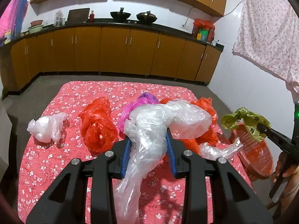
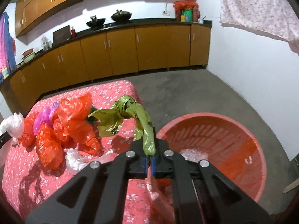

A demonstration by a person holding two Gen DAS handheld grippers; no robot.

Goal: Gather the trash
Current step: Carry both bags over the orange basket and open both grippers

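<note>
Now the right gripper (image 2: pixel 149 160), clamped on a green bag (image 2: pixel 130 119) lifted off the table (image 2: pixel 22 168), should carry it over the red basket (image 2: pixel 257 177) and release, while the left gripper (image 1: pixel 148 155) pinches a clear bag (image 1: pixel 149 130).

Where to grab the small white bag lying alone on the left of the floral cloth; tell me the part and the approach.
Probably take the small white bag by its upstanding crumpled ridge, coming down from above and the near side. It lies apart from the red bag, with bare cloth in front, so the fingers can straddle the bunched plastic without snagging neighbours.
</note>
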